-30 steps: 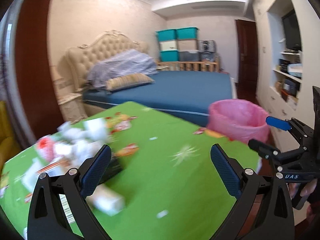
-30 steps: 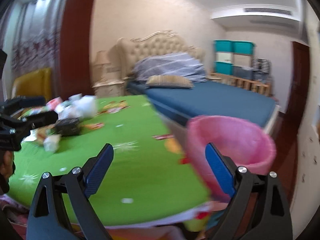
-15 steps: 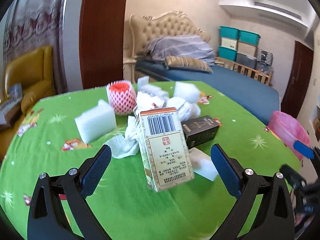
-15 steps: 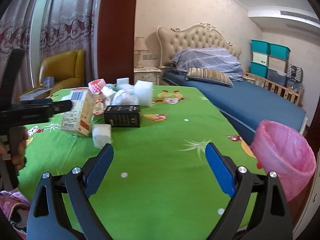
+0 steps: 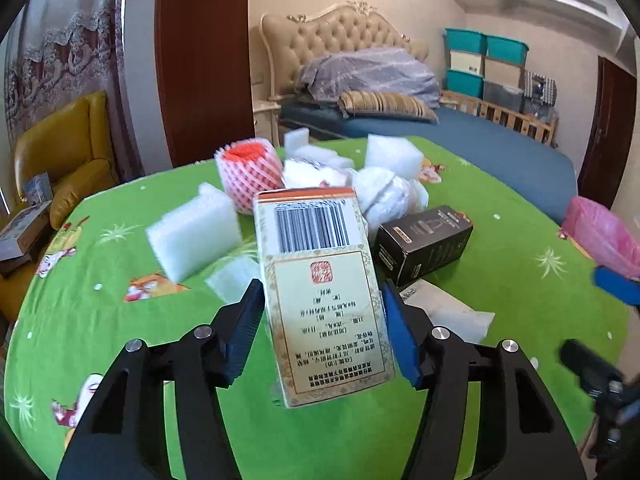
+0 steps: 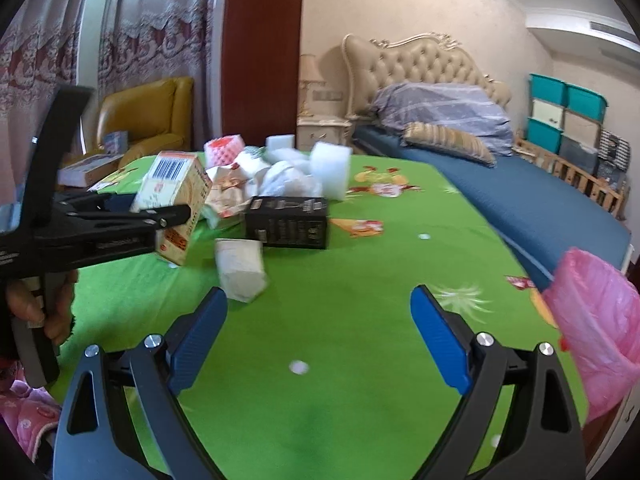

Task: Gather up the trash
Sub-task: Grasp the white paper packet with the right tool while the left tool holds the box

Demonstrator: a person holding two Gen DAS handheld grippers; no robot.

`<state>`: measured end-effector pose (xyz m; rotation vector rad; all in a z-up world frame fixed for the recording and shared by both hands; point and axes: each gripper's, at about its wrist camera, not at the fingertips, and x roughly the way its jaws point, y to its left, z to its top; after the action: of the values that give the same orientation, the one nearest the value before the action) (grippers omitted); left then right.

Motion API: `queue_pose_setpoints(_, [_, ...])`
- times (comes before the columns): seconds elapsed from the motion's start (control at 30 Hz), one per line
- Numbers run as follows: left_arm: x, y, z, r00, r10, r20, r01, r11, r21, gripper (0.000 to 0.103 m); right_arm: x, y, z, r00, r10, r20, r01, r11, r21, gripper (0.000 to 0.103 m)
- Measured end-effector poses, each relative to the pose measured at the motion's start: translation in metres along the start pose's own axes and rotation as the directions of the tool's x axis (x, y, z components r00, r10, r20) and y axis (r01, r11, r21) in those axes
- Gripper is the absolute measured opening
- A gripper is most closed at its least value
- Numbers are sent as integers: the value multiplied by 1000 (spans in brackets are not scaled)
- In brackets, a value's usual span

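A cream carton with a barcode (image 5: 320,280) stands tilted on the green tablecloth (image 5: 120,340). My left gripper (image 5: 322,328) is shut on the carton, both pads against its sides; it also shows in the right wrist view (image 6: 160,216). My right gripper (image 6: 318,336) is open and empty over the cloth. A black box (image 6: 286,222), a crumpled white paper wad (image 6: 240,268), white foam blocks (image 5: 194,236), a red-and-white foam net (image 5: 250,172) and white wrappers (image 5: 384,196) lie in a pile. A pink-lined trash bin (image 6: 600,320) stands at the table's right edge.
A blue bed (image 6: 500,192) lies beyond the table. A yellow armchair (image 6: 148,112) with boxes stands at the left. Teal storage bins (image 5: 484,60) are stacked at the back wall.
My left gripper has moved in around the barcode carton and shut on it. My right gripper has come closer to the trash pile, still open.
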<state>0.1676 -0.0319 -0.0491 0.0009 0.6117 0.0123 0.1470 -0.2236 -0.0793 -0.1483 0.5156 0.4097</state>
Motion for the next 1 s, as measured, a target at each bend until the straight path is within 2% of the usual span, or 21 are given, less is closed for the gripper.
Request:
queue_pose_setpoints(0.17, [-27, 18, -5, 999, -4, 44, 4, 1000, -1, 55, 24, 27, 8, 998, 37, -54, -40, 997, -65, 90])
queue_pose_setpoints(0.43, [-45, 39, -25, 999, 0, 52, 1, 1000, -18, 55, 62, 55, 24, 988, 60, -144, -79, 988, -129, 88])
queue_pose_setpoints(0.57, [-51, 44, -30, 998, 9, 60, -7, 999, -32, 55, 80, 58, 29, 982, 49, -181, -73, 990, -124, 72])
queue_pose_setpoints(0.6, [-52, 45, -31, 998, 12, 62, -10, 999, -32, 55, 83, 59, 28, 980, 43, -194, -68, 990, -127, 62])
queue_pose_setpoints(0.63, [-53, 45, -31, 998, 12, 63, -10, 999, -32, 55, 86, 60, 27, 977, 36, -208, -65, 989, -134, 47])
queue_pose_setpoints(0.67, [-54, 45, -31, 998, 12, 63, -10, 999, -31, 55, 86, 61, 26, 976, 39, -213, -70, 988, -140, 38])
queue_pose_setpoints(0.73, [-54, 45, -32, 998, 10, 64, -8, 999, -31, 55, 83, 62, 25, 978, 45, -204, -75, 987, -145, 33])
queue_pose_setpoints(1.0, [-61, 28, -30, 997, -8, 82, 7, 1000, 15, 55, 40, 41, 22, 996, 54, -68, -58, 997, -59, 29])
